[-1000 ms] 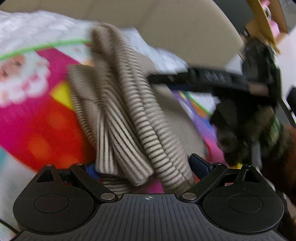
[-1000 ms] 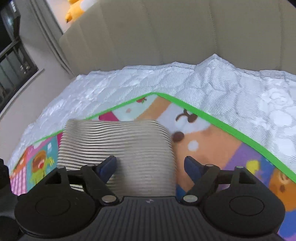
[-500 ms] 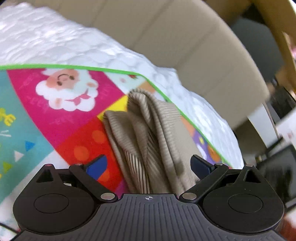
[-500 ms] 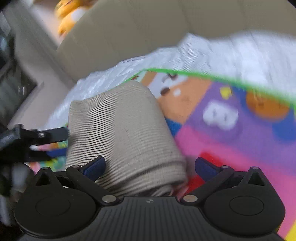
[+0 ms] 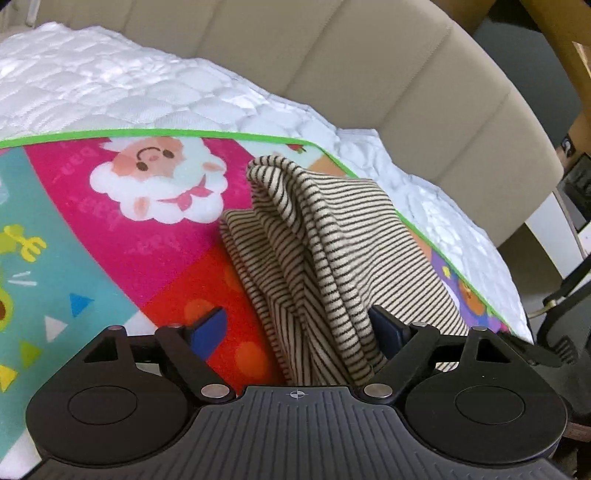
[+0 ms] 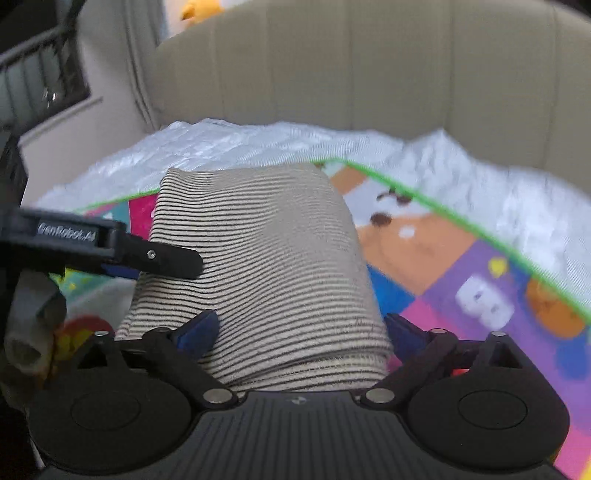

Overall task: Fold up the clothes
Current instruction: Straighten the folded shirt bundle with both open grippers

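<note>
A folded beige garment with thin dark stripes (image 5: 314, 258) lies on a colourful cartoon play mat (image 5: 110, 240) near its green-edged far corner. My left gripper (image 5: 297, 325) is open, its jaws spread around the near end of the garment's stacked folds. In the right wrist view the same garment (image 6: 258, 258) is a smooth folded bundle. My right gripper (image 6: 301, 328) is open with the bundle's near end between its spread jaws. The left gripper's finger (image 6: 162, 256) reaches in from the left and rests against the bundle's side.
The mat lies on a white quilted mattress cover (image 5: 110, 88). A beige padded headboard (image 6: 369, 81) stands behind. A window with dark bars (image 6: 40, 85) and a yellow plush toy (image 6: 199, 11) are at the far left.
Both grippers have stayed open around the garment. The left view has settled closer to the folds. The right view has swung back left, and the left gripper's finger now lies against the bundle.
</note>
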Available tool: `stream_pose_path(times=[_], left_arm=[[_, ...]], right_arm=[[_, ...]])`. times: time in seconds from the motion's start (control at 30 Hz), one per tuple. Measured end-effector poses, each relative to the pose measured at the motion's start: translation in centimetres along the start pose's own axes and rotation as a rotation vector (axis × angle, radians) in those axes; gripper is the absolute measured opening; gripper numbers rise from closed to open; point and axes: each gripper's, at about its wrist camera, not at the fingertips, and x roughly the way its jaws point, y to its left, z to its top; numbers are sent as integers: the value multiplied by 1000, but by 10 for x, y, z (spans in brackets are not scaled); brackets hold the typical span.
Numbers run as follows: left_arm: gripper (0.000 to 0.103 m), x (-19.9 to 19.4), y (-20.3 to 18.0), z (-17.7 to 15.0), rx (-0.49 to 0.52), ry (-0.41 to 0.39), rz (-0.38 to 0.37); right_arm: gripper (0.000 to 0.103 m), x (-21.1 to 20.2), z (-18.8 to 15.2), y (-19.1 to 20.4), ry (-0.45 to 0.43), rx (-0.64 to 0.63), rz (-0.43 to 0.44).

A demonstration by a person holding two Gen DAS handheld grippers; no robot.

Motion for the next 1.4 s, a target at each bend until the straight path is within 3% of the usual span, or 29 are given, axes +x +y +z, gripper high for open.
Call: stream_pose_path(times=[0.2,0.3,0.63,0.7,0.9,1.0,1.07,1.17,1.27,1.4], left_arm=[[89,0,2,2,8,2,-16],[90,-2,5,4,-4,1,-26],[91,-16,20,13,-60,-53,-17],[92,-16,20,13,-53,-54,-14],[90,-23,19,13,-40,-65,-20],[84,-36,25,15,-71,-98,-36],[78,-44,31,17,-111,-117,-72],[67,-41,38,17,-168,-98,-124],[63,-32,39,15,-173,-60,-129],[62,-32,45,15,-204,-63,-127]], right_arm=[[100,-31,-6,20,-66,-156,-70],[100,-43,-12,37,-109,-241,-29],[100,-19,-25,70,-59,-438,-33],[100,-20,-20,68,-58,-423,-25],[82,-27,-1,56,-64,-326,11],[57,-30,9,50,-66,-277,28],[33,-33,16,47,-68,-245,40],[18,-38,27,43,-84,-203,58],[14,-44,47,58,-132,-220,93],[14,-18,30,83,-37,-342,110]])
